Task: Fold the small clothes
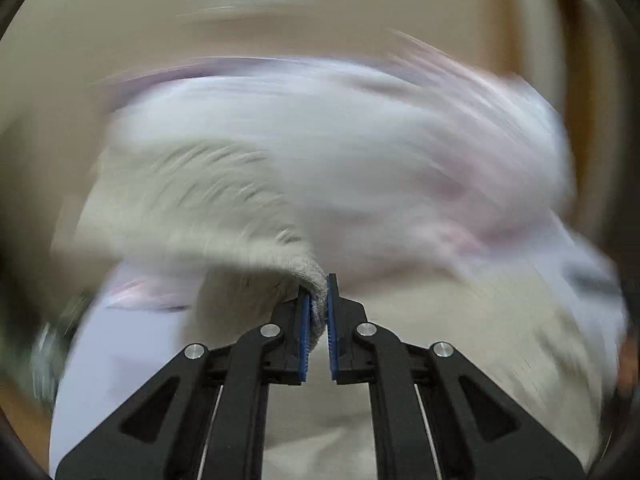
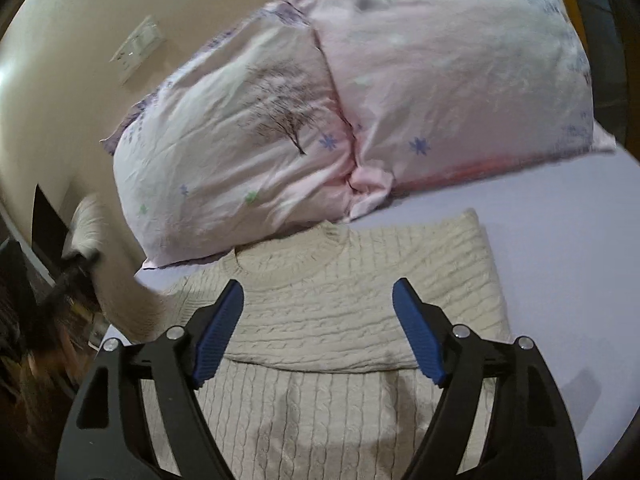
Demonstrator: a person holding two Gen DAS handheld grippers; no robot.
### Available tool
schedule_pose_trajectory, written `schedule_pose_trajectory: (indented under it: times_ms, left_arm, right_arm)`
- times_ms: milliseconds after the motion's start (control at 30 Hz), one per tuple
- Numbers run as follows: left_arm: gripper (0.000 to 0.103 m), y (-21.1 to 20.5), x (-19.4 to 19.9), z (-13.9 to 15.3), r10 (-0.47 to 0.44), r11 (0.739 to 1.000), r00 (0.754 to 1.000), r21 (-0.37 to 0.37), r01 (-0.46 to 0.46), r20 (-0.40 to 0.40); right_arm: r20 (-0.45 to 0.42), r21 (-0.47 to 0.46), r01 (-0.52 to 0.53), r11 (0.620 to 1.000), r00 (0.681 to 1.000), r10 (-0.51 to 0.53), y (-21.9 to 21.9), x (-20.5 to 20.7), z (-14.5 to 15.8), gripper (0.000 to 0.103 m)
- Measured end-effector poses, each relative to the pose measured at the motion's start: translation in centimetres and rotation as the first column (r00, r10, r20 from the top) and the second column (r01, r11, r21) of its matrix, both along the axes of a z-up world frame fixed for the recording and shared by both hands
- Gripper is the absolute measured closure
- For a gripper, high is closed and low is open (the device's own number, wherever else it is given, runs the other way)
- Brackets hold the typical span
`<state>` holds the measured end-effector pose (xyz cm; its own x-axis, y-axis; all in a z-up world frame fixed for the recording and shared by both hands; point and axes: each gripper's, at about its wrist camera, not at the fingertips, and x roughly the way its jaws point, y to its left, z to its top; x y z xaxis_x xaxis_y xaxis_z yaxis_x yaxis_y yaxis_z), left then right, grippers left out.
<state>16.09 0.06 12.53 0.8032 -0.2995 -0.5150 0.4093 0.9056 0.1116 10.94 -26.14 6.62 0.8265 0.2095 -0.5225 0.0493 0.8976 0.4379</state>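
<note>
A cream cable-knit sweater [image 2: 340, 304] lies flat on the bed, collar toward the pillows, with one sleeve folded across its chest. My right gripper [image 2: 318, 300] is open and empty, hovering above the sweater's chest. My left gripper [image 1: 319, 300] is shut on a cuff or edge of the sweater [image 1: 224, 208] and holds that part lifted; the left wrist view is heavily motion-blurred. At the far left of the right wrist view, a lifted piece of the knit [image 2: 90, 224] shows above the bed's edge.
Two pink floral pillows [image 2: 248, 140] [image 2: 452, 64] lie against the beige wall at the head of the bed. The lavender sheet [image 2: 560, 248] extends to the right of the sweater. Dark clutter sits on the floor [image 2: 36, 320] past the bed's left edge.
</note>
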Motion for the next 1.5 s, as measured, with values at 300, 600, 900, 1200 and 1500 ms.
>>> schedule_pose_trajectory:
  times_ms: [300,600,900,1200,1500]
  left_arm:
    - [0.093,-5.5,-2.7,-7.1,-0.171,0.981,0.957,0.055,0.189,-0.235]
    - [0.060,9.2,-6.3,-6.4,0.075,0.978,0.934,-0.157,-0.138,-0.351]
    - [0.051,12.9,-10.1,-8.7,0.063,0.945,0.891,-0.260,-0.198,-0.450]
    - [0.049,14.1,-13.4,-11.1,-0.011,0.913,0.864,-0.357,-0.196,-0.503]
    - [0.085,13.6,-17.4,-13.1,-0.187,0.834,0.808,-0.525,-0.169,-0.558]
  right_arm:
    - [-0.196,0.173,0.093,0.980,0.979,-0.058,-5.0,1.5,-4.6,0.049]
    - [-0.275,0.125,0.117,0.985,0.958,-0.078,-5.3,1.7,-6.3,0.091]
    - [-0.206,0.020,0.151,0.988,0.968,-0.143,-6.1,2.8,-3.6,0.077]
    - [-0.326,0.085,0.097,0.992,0.943,-0.064,-8.1,-10.2,-7.8,0.044]
    - [-0.210,0.446,-0.199,0.873,0.925,0.318,-6.1,-18.5,-11.3,0.061]
